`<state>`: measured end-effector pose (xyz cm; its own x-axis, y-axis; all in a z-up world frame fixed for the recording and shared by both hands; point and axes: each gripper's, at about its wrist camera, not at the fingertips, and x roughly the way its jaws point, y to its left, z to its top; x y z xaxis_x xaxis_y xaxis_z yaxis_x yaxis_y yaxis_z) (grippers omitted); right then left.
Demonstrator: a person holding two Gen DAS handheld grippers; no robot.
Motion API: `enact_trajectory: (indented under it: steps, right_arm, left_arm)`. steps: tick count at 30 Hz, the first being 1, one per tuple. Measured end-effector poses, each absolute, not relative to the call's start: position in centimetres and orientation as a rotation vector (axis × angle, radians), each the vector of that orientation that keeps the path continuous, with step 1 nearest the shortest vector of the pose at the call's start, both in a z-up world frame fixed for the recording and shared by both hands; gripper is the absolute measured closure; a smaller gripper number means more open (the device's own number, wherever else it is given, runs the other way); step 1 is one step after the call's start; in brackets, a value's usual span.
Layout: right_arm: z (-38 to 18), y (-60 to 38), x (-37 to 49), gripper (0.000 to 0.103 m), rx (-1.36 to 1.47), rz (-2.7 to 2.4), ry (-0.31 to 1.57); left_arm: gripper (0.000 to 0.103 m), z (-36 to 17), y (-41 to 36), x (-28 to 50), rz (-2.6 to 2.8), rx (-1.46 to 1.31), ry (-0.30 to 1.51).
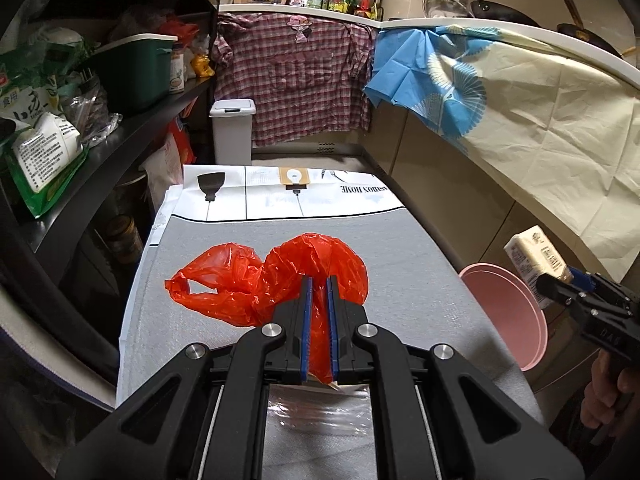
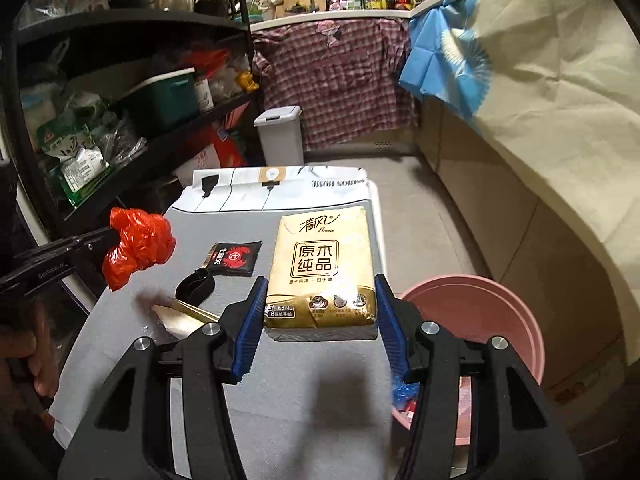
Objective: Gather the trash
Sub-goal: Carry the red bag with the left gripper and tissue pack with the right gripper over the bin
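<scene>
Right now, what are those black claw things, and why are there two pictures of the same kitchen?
Those are grippers, tongs that a person squeezes by hand. You can see a hand holding one. Each gripper carries a small camera looking along its fingers, so you get one picture from each.

In the left camera's picture, the left gripper is shut on a red plastic bag. In the right camera's picture, the right gripper is clamping a pack of tissues by its sides.

Below them is a table with a grey cloth. On it lie a black packet, a black strap and a torn paper wrapper. Beside the table stands a pink bucket, probably for the trash.
</scene>
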<state>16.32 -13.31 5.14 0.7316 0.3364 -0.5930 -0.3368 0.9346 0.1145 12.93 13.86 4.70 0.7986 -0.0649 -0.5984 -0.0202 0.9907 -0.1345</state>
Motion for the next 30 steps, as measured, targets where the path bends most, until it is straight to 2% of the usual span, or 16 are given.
enact_trajectory:
  steps: [11,16,23,30]
  right_arm:
    - [7.0,-18.7,14.7,0.050,-0.027,0.334,0.595]
    - [6.4,-21.2,14.4,0.050,-0.030,0.302,0.585]
    - [5.0,-23.6,14.7,0.050,0.010,0.270,0.601]
    - [4.0,-24.6,14.8,0.050,0.049,0.270,0.623]
  left_arm:
    - [0.097,4.2,10.8,10.9,-0.052,-0.128,0.642]
    - [0.102,3.9,9.5,10.6,-0.071,-0.130,0.645]
    - [0.103,2.8,8.1,10.8,-0.087,-0.108,0.671]
    - [0.103,3.0,9.9,11.0,-0.060,-0.159,0.658]
